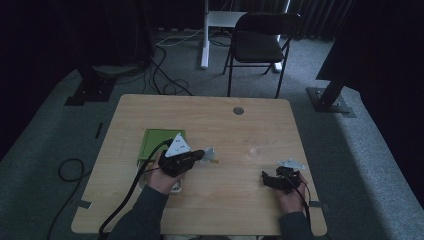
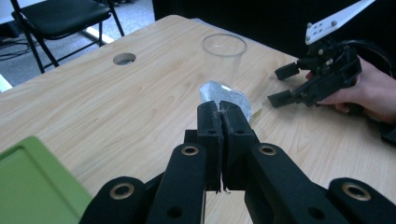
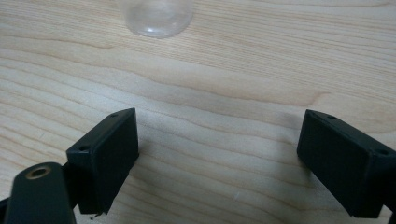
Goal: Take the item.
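The crumpled silvery foil packet (image 2: 224, 95) is partly hidden behind the closed black jaws of the left gripper (image 2: 222, 114). The clear plastic cup (image 3: 156, 16) is cut off by the right gripper view's top edge. The flat green tray (image 2: 32, 186) is cropped at the left gripper view's lower left corner.

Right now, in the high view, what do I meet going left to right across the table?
Green tray → left gripper → silver packet → clear cup → right gripper.
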`<act>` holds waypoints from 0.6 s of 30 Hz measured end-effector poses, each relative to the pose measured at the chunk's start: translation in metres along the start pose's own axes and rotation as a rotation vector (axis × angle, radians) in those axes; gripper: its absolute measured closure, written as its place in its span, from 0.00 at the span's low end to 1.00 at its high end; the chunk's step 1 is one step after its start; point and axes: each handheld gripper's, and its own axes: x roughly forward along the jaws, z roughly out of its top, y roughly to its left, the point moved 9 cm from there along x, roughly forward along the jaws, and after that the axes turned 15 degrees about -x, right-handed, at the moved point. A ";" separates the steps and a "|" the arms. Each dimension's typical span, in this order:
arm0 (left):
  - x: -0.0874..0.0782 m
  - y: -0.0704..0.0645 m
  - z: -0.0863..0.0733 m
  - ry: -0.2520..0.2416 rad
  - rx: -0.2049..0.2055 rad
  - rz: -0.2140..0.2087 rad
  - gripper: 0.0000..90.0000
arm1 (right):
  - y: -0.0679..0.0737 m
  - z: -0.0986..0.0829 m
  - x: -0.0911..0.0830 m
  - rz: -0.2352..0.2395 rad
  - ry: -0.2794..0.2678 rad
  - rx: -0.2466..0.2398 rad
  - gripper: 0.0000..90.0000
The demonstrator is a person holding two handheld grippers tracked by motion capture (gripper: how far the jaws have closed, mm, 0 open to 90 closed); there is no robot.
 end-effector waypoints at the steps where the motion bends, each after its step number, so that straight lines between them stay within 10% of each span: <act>1: 0.004 0.000 0.002 0.002 -0.002 -0.002 0.99 | 0.000 0.000 0.000 0.000 0.000 0.000 0.14; 18: 0.017 0.000 0.012 0.005 -0.010 -0.015 0.99 | 0.000 0.000 0.000 0.001 0.001 0.000 0.14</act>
